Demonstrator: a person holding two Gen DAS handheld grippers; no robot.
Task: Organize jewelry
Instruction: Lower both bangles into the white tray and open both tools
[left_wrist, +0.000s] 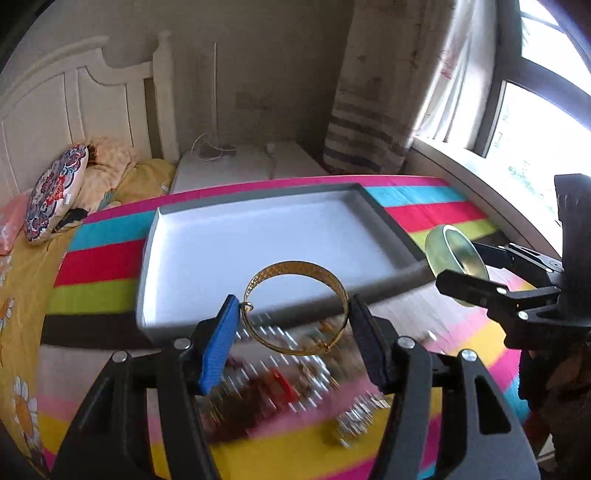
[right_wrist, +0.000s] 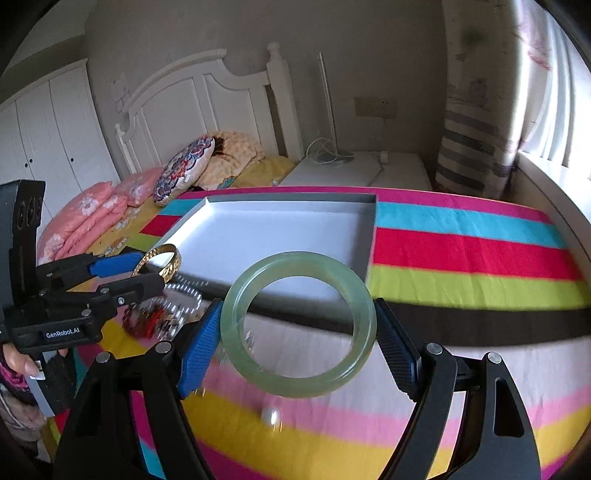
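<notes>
Two bangles are in the air above the bed, one in each tool.

From the left wrist camera, the left tool (left_wrist: 291, 326) grips the gold bangle (left_wrist: 297, 308) between its blue pad and its black pad, which press on opposite sides of the ring. The ring lies almost flat across the fingers, its opening facing up and a little toward the camera; its far edge reaches over the near wall of the grey tray (left_wrist: 391, 225), just ahead of the tool. Under and behind the fingertips lies a blurred heap of jewelry (left_wrist: 295, 384) on the striped blanket (left_wrist: 439, 214). Ahead and to the right, the right tool (left_wrist: 471, 271) comes in from the side with the green bangle (left_wrist: 456, 264) between its fingers; here this ring stands tilted, its opening turned toward the tray.

From the right wrist camera, the right tool (right_wrist: 299, 332) is clenched on the green bangle (right_wrist: 298, 325), one pad on each side. The ring lies nearly flat, its opening facing up toward the camera, and its far edge overlaps the near corner of the grey tray (right_wrist: 369, 236), whose white floor is ahead. To the left and slightly ahead, the left tool (right_wrist: 136, 271) holds the gold bangle (right_wrist: 162, 264), tilted here, at the tray's near left edge. Below that tool is the same heap of jewelry (right_wrist: 155, 317). One small pale bead (right_wrist: 271, 415), blurred, lies on the blanket below the green ring.
</notes>
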